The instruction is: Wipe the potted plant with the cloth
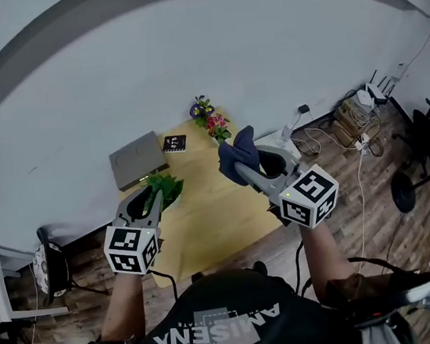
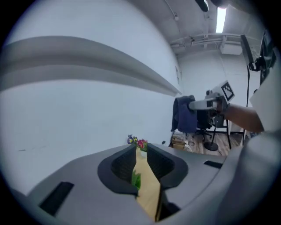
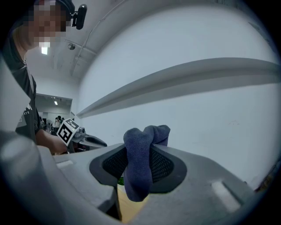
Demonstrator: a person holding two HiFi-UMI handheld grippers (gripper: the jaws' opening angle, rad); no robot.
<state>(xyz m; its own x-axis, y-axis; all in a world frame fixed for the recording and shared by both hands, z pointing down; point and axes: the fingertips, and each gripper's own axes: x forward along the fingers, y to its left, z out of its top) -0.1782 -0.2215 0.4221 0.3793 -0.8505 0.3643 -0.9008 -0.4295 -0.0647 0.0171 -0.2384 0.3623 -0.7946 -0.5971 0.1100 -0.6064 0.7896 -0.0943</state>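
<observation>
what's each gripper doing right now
left gripper: open, nothing between the jaws
right gripper: shut on the blue cloth

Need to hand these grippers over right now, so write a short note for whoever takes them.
Left claw: open, empty, by the green potted plant on the wooden table.
Right claw: shut on the dark blue cloth, held in the air, off the plant.
Done: cloth picked up; whether any leaves were wiped cannot be told.
Left: bring cloth to the leaves and wipe, probably steadying the plant with the left claw.
</observation>
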